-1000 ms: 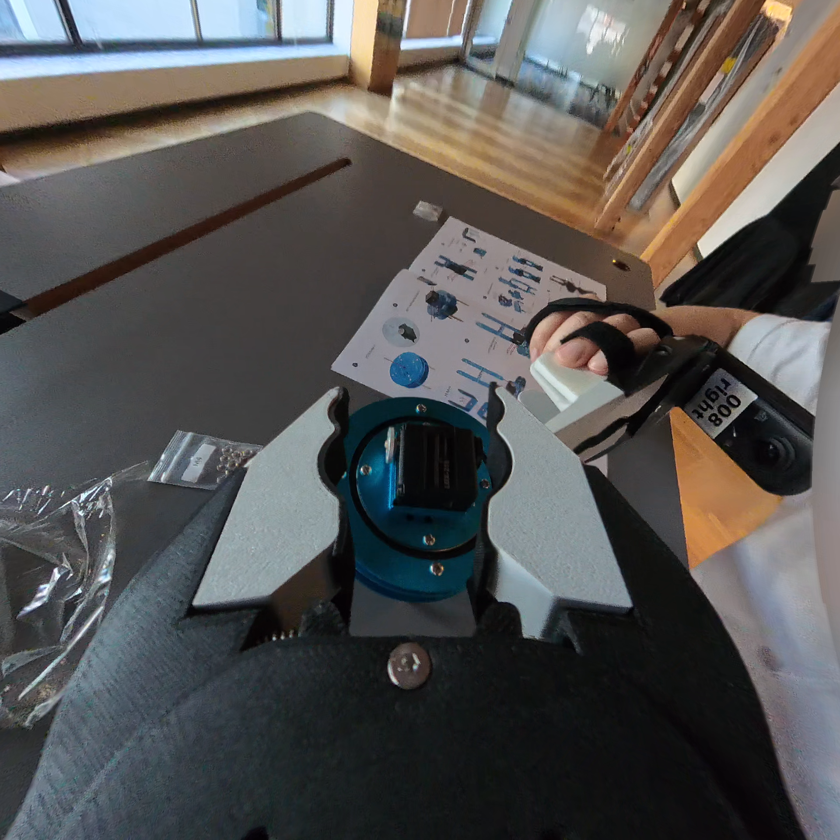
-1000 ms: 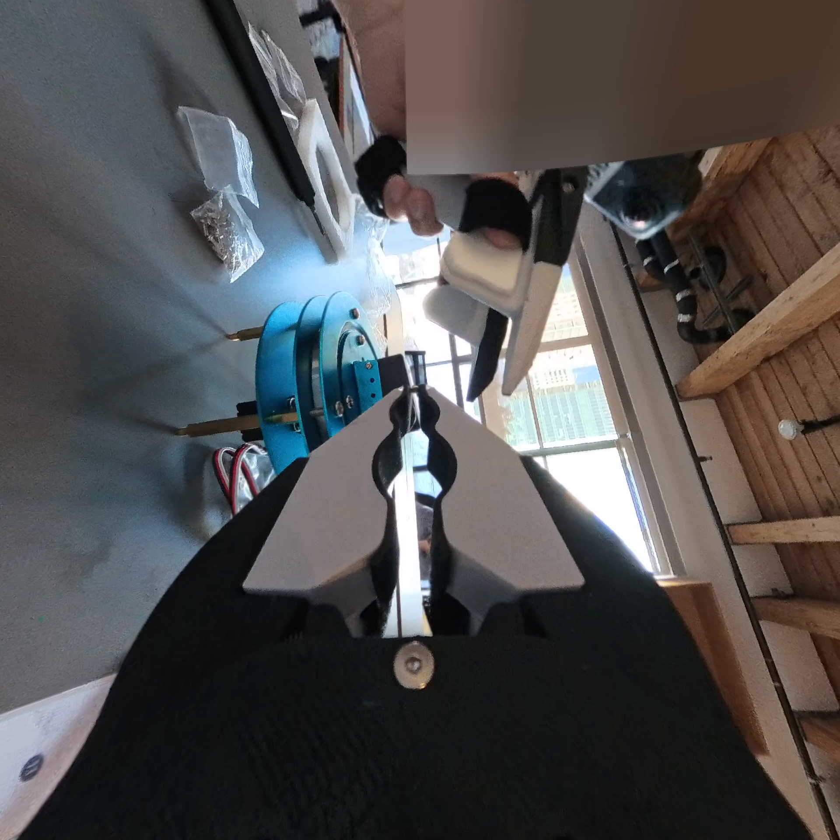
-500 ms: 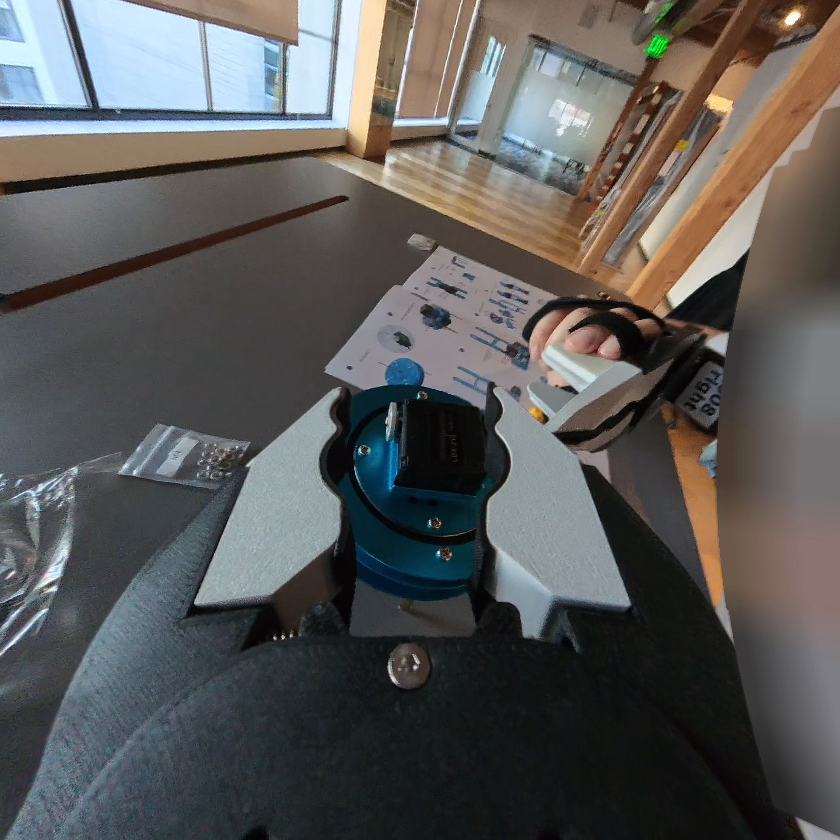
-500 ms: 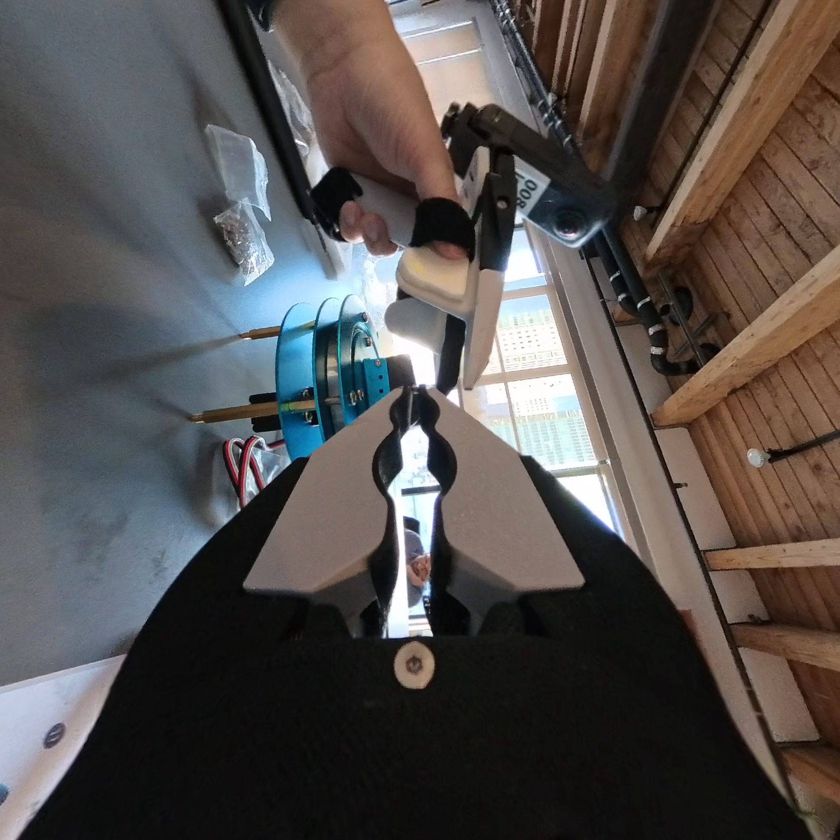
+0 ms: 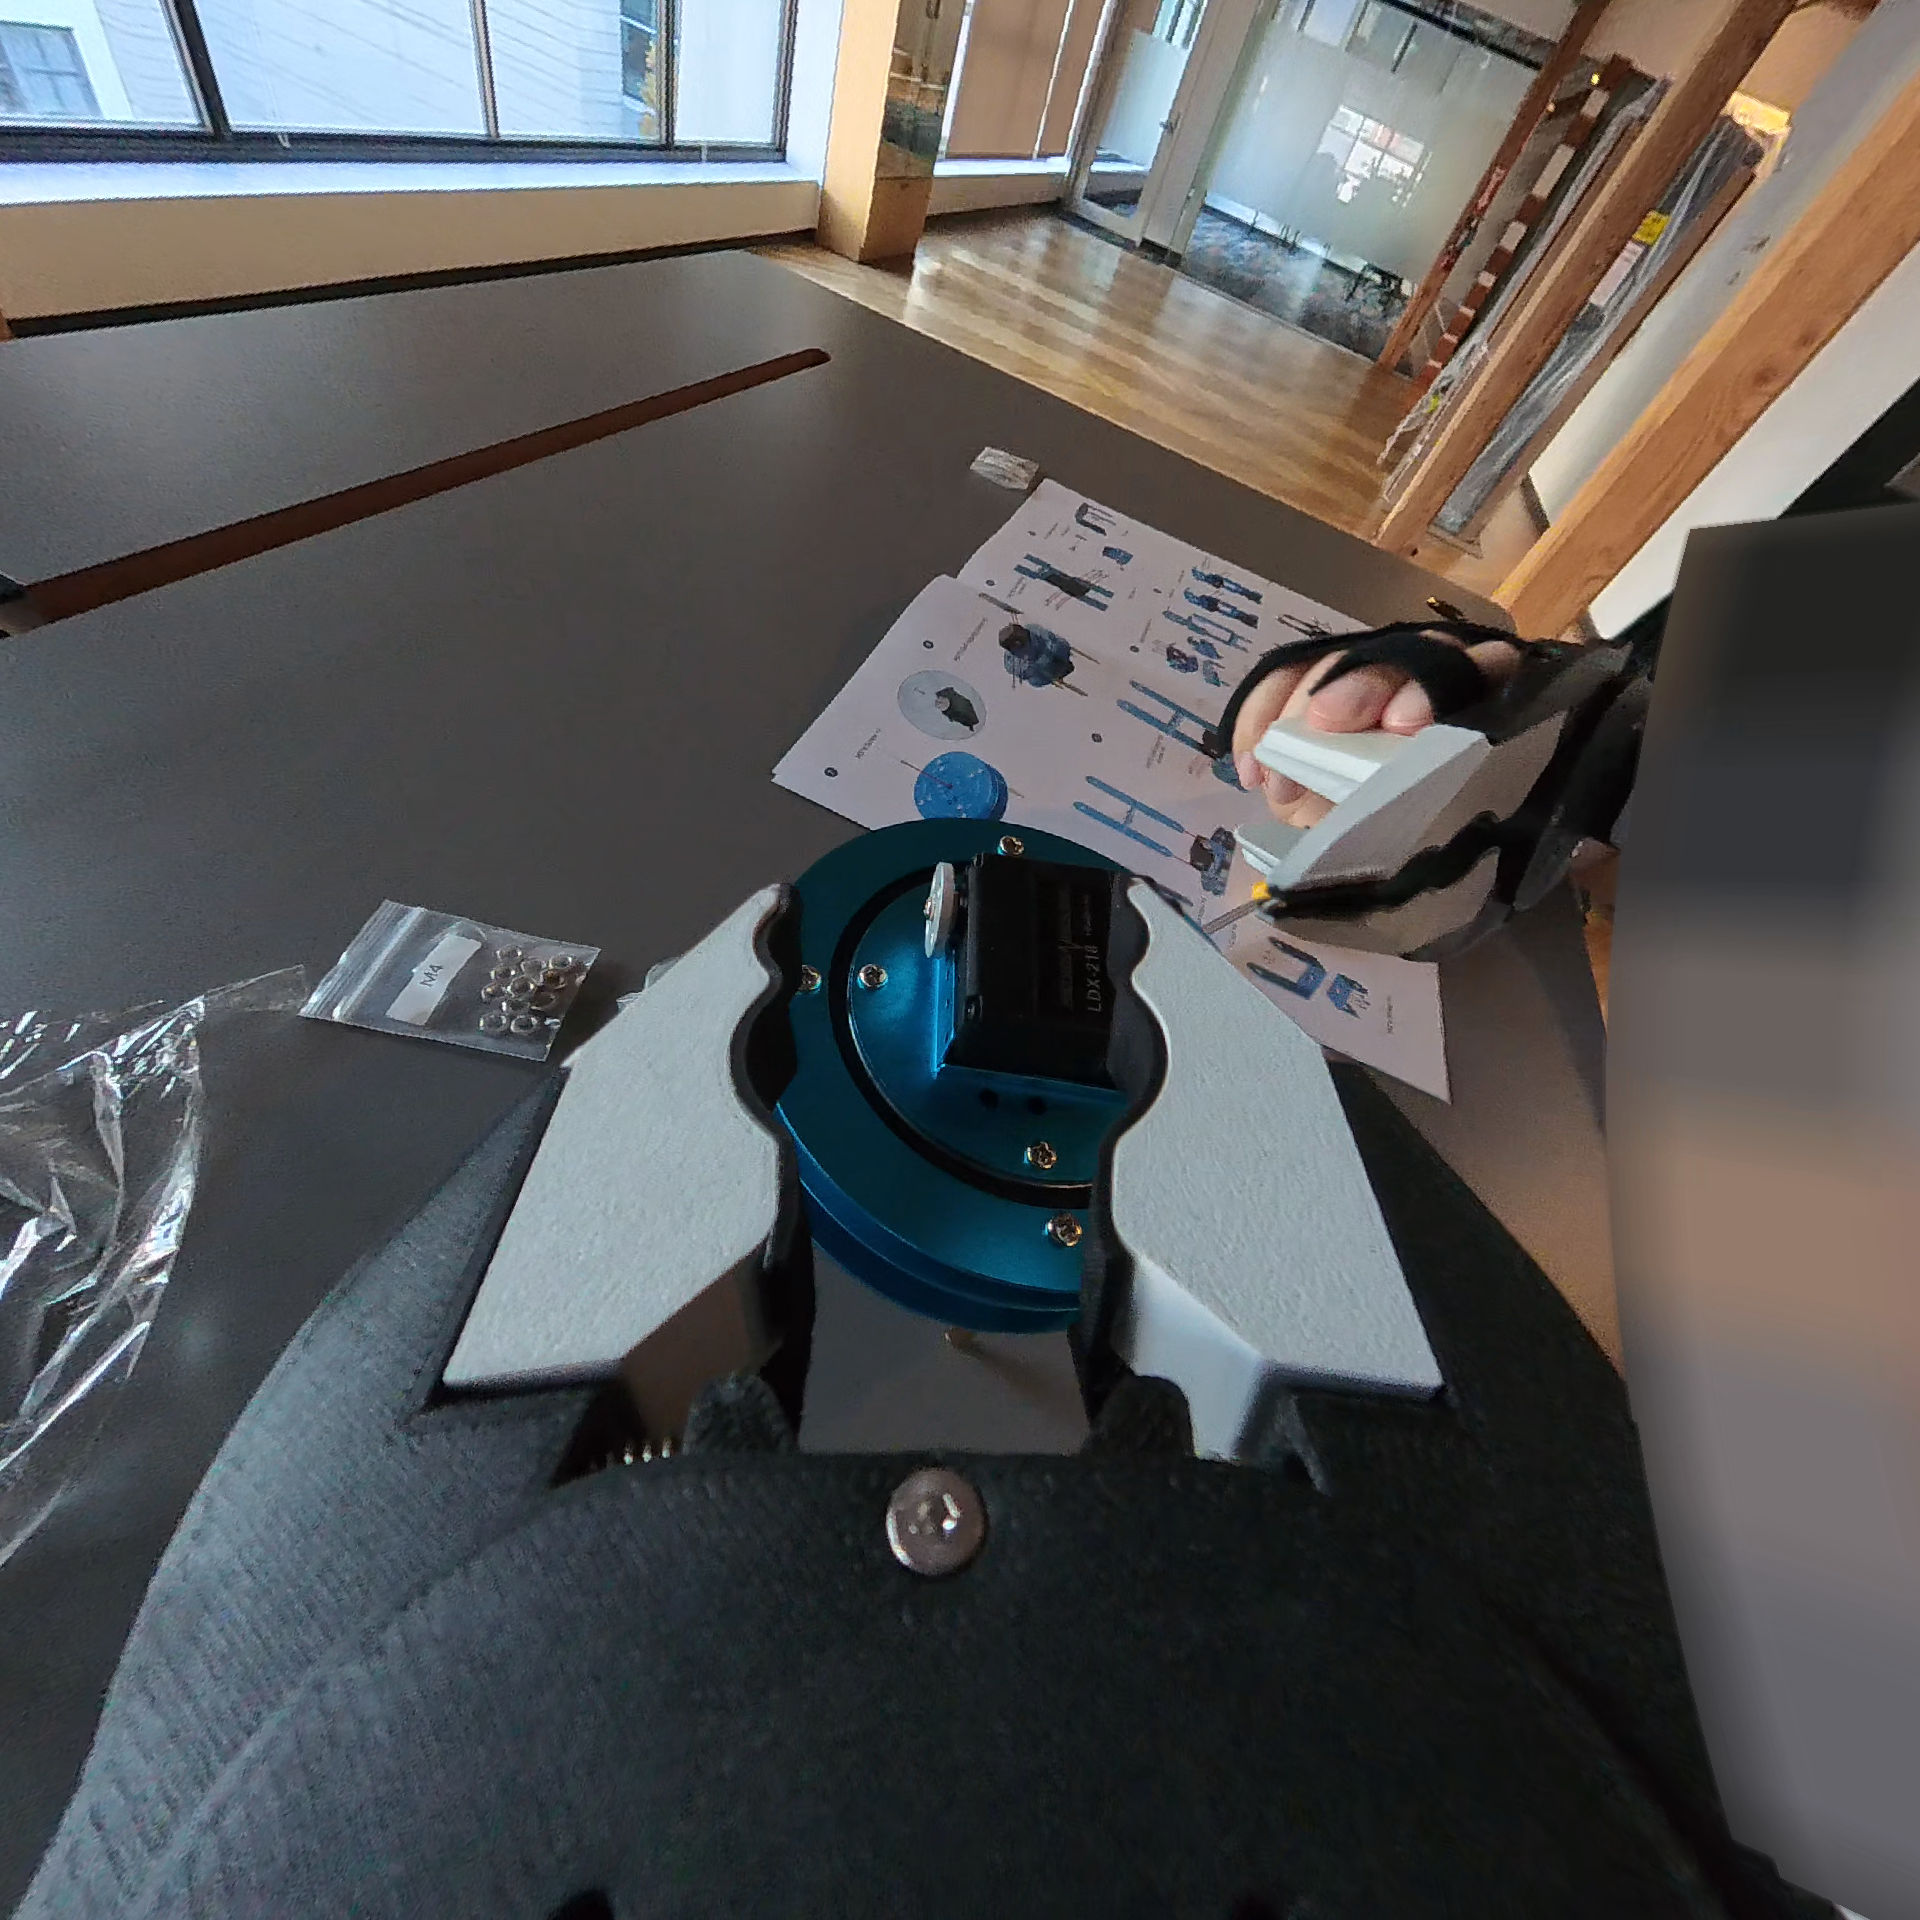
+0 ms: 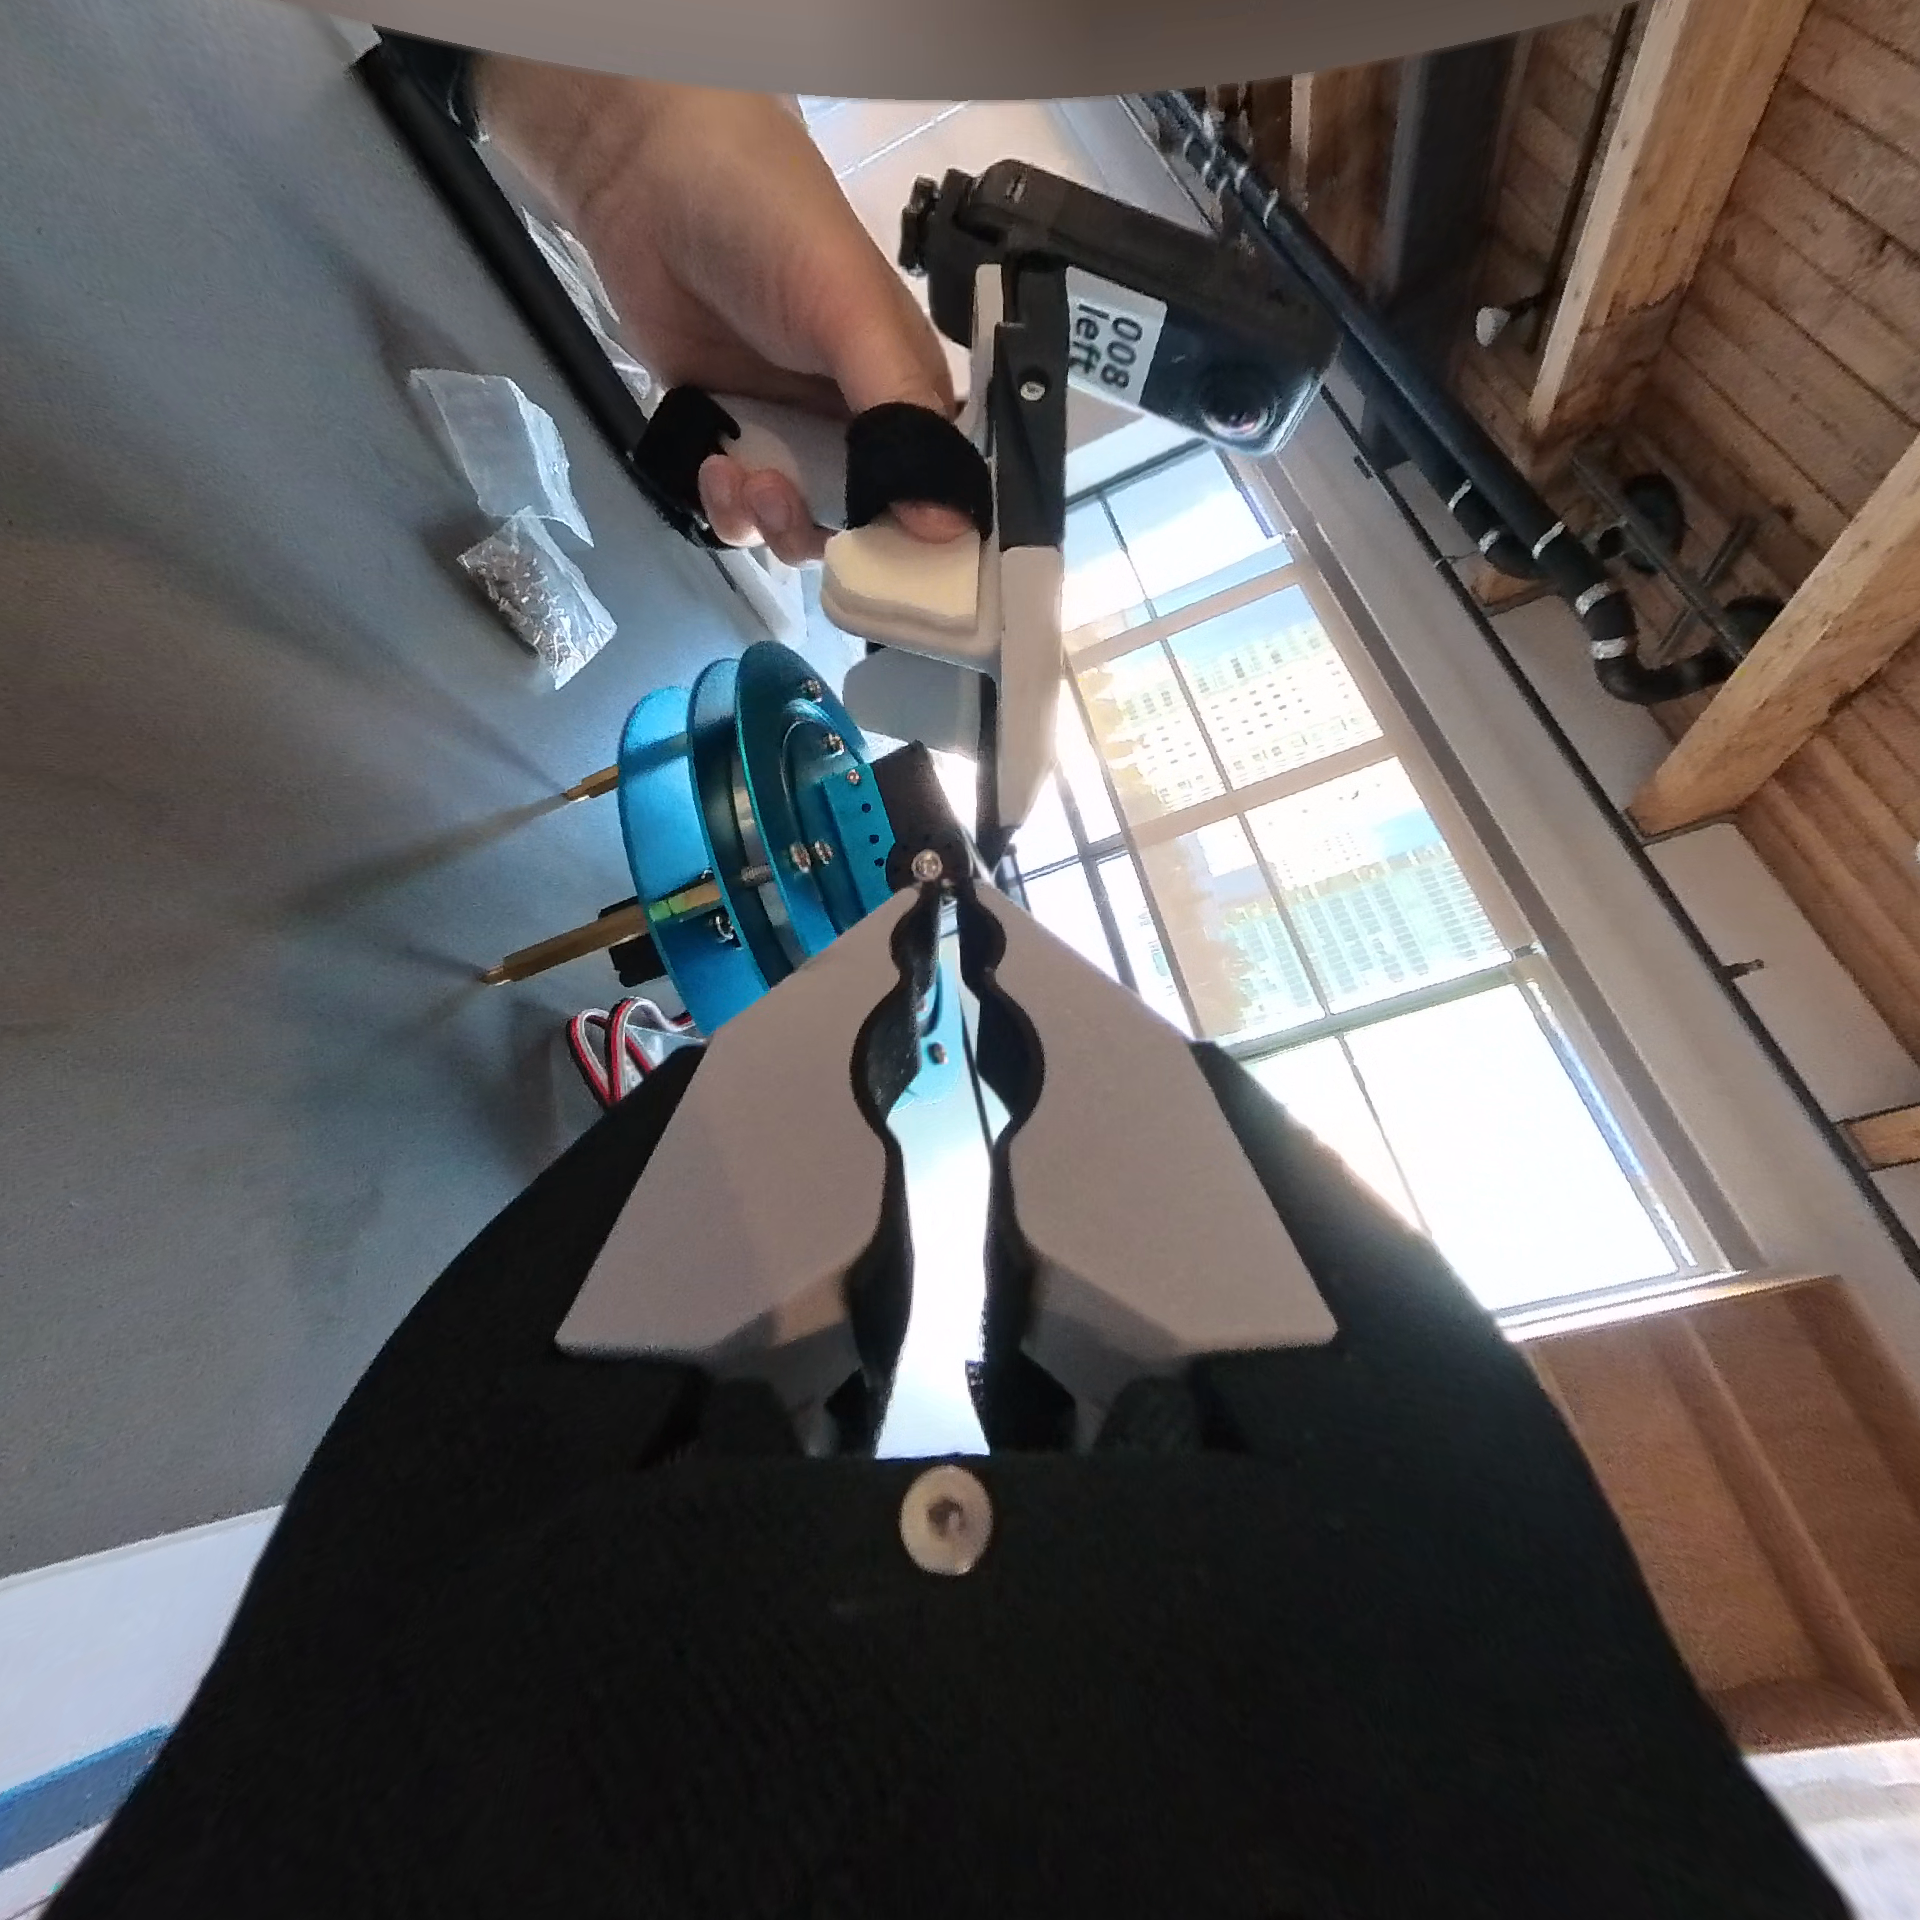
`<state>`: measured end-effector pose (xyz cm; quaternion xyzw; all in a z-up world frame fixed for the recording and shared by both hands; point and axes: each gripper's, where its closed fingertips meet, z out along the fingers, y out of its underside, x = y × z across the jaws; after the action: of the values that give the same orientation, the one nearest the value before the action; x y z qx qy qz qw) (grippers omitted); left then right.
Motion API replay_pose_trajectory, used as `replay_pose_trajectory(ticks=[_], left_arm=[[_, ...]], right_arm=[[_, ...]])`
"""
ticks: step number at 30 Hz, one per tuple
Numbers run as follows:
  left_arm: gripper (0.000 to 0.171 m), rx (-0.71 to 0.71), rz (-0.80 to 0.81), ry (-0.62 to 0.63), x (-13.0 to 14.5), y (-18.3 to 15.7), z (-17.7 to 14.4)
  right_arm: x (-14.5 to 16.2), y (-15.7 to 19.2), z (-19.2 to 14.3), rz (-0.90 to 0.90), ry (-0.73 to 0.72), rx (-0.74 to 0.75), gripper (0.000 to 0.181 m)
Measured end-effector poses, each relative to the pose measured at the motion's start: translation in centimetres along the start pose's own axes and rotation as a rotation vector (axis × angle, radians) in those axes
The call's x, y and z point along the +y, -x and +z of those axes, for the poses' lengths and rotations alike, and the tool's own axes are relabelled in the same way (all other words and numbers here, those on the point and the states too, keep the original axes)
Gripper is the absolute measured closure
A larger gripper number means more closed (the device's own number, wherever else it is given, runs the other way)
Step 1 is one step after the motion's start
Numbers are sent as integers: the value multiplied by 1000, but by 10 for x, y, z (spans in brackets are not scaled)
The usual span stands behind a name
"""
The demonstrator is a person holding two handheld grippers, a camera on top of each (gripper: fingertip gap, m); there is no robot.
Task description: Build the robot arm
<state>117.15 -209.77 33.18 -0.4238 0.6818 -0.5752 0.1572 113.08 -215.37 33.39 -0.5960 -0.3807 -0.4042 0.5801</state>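
Slippage risk at the thin driver (image 5: 1231,912) pinched in the near-shut right gripper (image 6: 951,899), tip against a screw on the black servo (image 5: 1039,977), any sideways push likely twisting the blue round base (image 5: 914,1226) clamped in the left gripper (image 5: 956,899) just over the worktop (image 5: 520,644)

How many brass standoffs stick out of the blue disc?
2: one brass standoff toward the screw bag, another by the red wires; the blue disc may hide more.
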Motion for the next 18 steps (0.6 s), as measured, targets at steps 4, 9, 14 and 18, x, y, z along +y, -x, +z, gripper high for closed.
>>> replay_pose_trajectory(ticks=[4, 9, 14, 18], left_arm=[[115, 40, -11, 15, 3, -8, 3], [115, 85, -5, 69, 10, -17, 5], [109, 54, 87, 145, 15, -23, -1], [116, -52, 226, 221, 27, -20, 11]], right_arm=[[0, -2, -1, 7, -3, 7, 180], [4, -3, 0, 32, 6, 4, 180], [10, -7, 0, 79, 14, 8, 180], [11, -6, 1, 77, 18, 5, 180]])
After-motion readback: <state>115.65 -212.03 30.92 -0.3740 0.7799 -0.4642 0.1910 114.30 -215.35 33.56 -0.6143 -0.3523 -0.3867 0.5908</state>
